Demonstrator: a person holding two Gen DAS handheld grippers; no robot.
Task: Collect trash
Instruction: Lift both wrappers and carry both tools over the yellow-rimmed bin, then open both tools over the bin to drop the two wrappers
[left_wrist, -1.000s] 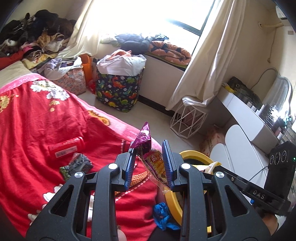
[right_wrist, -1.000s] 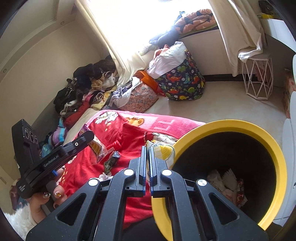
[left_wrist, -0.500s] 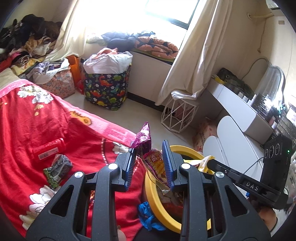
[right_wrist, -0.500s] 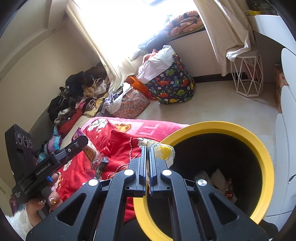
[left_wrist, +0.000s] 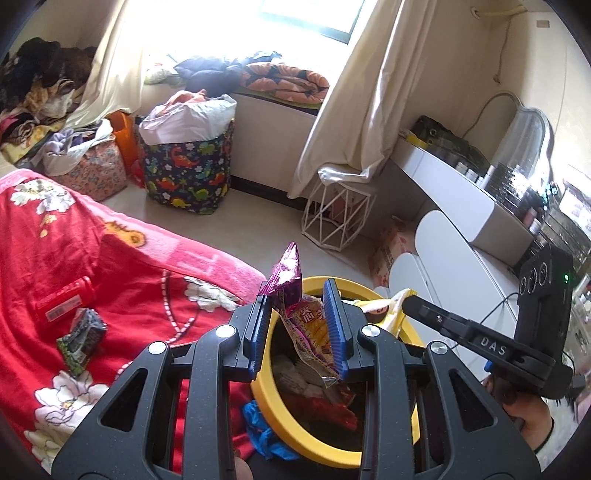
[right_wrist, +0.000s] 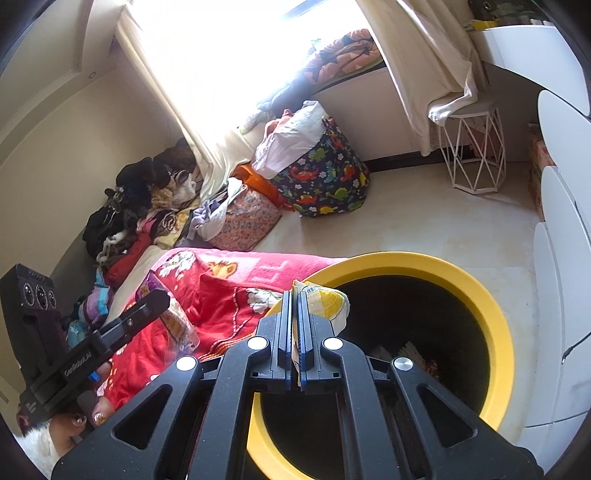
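— What does the left wrist view give that the right one can't?

— The inside of the yellow bin (left_wrist: 266, 391): crumpled wrappers at the bottom, and a blue scrap against its outer wall. It also shows a dark packet (left_wrist: 82, 335) and a red tube (left_wrist: 61, 303) on the red blanket (left_wrist: 122, 280), near its left edge.

— And the right wrist view?

— The bin's rim (right_wrist: 491, 325) from above, and the yellow wrapper (right_wrist: 327, 301) clearly.

— The grippers?

— The left gripper (left_wrist: 298, 325) has its fingers partly spread, the purple snack bag (left_wrist: 303, 325) pinched between the blue pads. The right gripper (right_wrist: 294, 325) has its fingers pressed together on the yellow wrapper.

— Which way does the bag run?

— Long axis up and down, purple tip upward, lower end hanging over the bin's mouth.

— The room?

— A bedroom: pale floor, dinosaur-print hamper (left_wrist: 188, 173), white wire stool (left_wrist: 336, 218), curtains (left_wrist: 373, 88) beside a bright window.
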